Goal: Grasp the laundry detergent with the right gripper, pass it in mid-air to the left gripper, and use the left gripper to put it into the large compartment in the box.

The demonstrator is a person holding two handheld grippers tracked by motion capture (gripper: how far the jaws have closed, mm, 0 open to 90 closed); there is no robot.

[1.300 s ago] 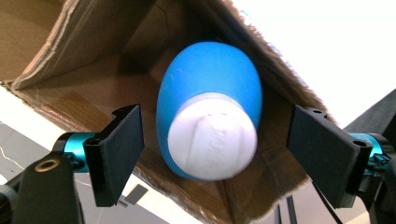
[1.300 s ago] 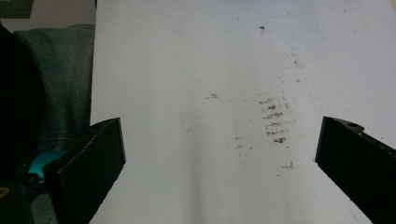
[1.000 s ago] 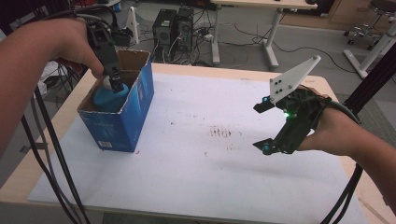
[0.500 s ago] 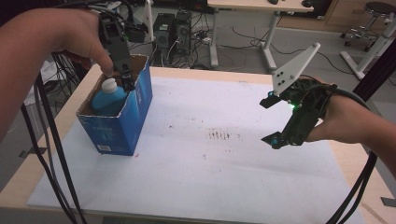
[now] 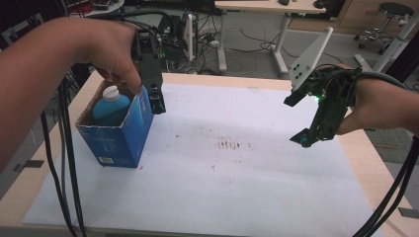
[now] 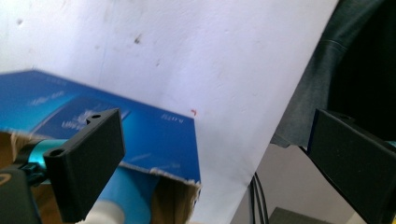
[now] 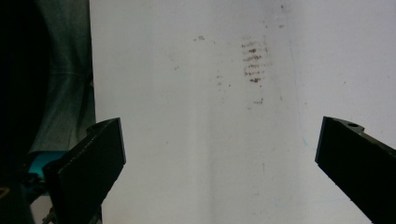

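Note:
An open blue cardboard box [image 5: 116,136] stands on the left of the white sheet. Inside it a blue bottle [image 5: 109,106] with a white cap stands upright. My left gripper [image 5: 151,101] hangs just above the box's right rim, clear of the bottle. Its jaws have just been opening and stand wide apart with nothing between them. From the left gripper view, the left gripper [image 6: 215,158] looks down on the box [image 6: 140,135] and the bottle [image 6: 126,191]. My right gripper [image 5: 299,120] hovers open over the sheet's right side, and the right gripper [image 7: 219,163] holds nothing.
A white sheet [image 5: 237,187] covers most of the wooden table [image 5: 365,163], with brown smudges [image 5: 230,144] near its middle. Black cables [image 5: 64,163] hang along the left edge. Desks, computer gear and a stool stand beyond the far edge.
The left gripper has lifted out of the box and shifted right past its rim, leaving the bottle inside, and its jaws have spread. The right gripper has risen a little.

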